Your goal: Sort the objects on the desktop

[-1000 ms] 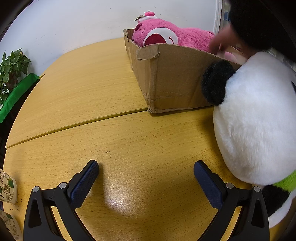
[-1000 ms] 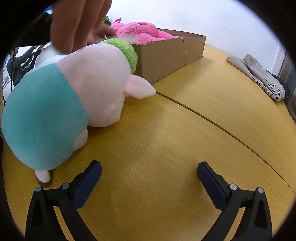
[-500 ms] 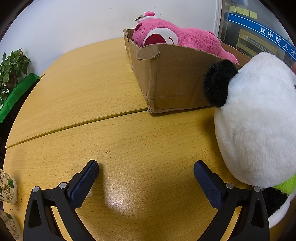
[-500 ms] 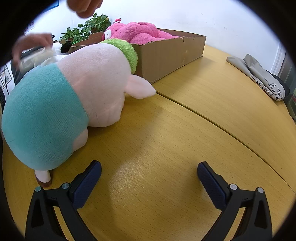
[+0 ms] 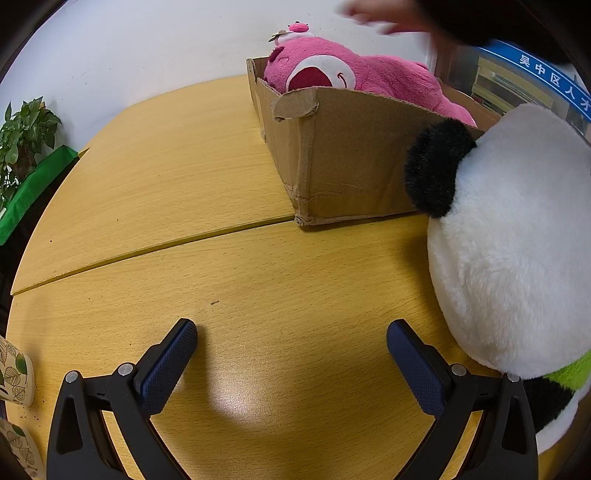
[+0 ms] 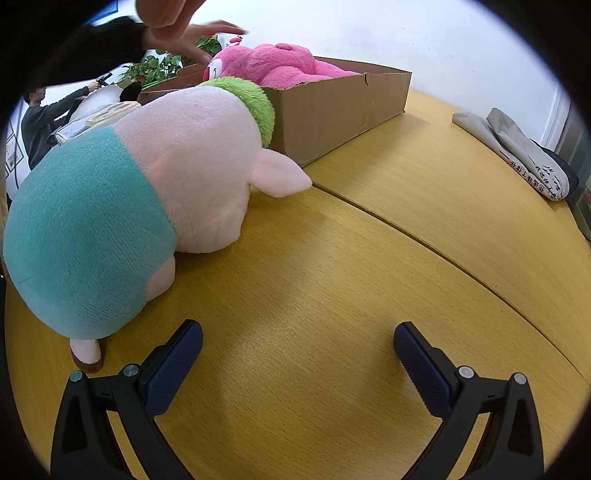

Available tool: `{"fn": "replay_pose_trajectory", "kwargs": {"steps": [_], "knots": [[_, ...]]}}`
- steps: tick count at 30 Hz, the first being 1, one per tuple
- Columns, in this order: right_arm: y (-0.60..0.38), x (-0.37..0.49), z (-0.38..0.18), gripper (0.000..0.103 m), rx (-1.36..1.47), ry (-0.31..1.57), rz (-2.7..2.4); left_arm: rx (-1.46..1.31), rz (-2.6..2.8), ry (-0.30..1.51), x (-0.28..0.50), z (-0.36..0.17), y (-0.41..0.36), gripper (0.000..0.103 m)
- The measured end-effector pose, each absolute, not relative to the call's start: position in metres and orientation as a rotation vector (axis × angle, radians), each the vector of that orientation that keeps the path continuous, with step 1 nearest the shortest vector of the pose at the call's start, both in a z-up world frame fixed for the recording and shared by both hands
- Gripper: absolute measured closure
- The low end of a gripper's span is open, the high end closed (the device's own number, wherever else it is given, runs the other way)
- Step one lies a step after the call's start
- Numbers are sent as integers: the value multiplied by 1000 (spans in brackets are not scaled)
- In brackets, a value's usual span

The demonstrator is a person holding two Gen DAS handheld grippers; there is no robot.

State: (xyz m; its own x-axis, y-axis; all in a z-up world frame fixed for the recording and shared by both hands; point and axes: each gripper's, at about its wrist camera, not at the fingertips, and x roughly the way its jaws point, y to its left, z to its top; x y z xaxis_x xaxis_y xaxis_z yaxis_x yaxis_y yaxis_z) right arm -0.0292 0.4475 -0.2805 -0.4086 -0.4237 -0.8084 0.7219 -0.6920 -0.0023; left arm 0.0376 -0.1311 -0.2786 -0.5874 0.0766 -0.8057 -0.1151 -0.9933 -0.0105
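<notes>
A cardboard box [image 5: 351,158] stands on the wooden table [image 5: 184,177] with a pink plush bear [image 5: 332,74] lying in it. A white and black panda plush [image 5: 517,240] sits on the table to the right of my open, empty left gripper [image 5: 291,350]. In the right wrist view a pink plush pig in teal clothes and a green collar [image 6: 147,203] lies left of my open, empty right gripper [image 6: 299,350]. The box [image 6: 332,107] and the pink bear [image 6: 273,66] are behind the pig.
A person's bare hand [image 5: 384,18] hovers above the box; it also shows in the right wrist view [image 6: 177,22]. Patterned paper cups [image 5: 14,373] stand at the left table edge. A folded grey bag [image 6: 517,147] lies at the far right. A potted plant [image 5: 22,136] stands beyond the table.
A person's hand left the plush toys, drew away, and now reaches over the box. Both grippers and the toys have stayed still.
</notes>
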Motion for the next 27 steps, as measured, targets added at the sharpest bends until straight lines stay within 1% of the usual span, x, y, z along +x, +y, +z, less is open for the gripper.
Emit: {"fn": "replay_pose_trajectory", "kwargs": {"steps": [27], "knots": [[448,-29,-281,0,1080,463,-2125,-1371,2707,65,35,-278,-131,0]]}}
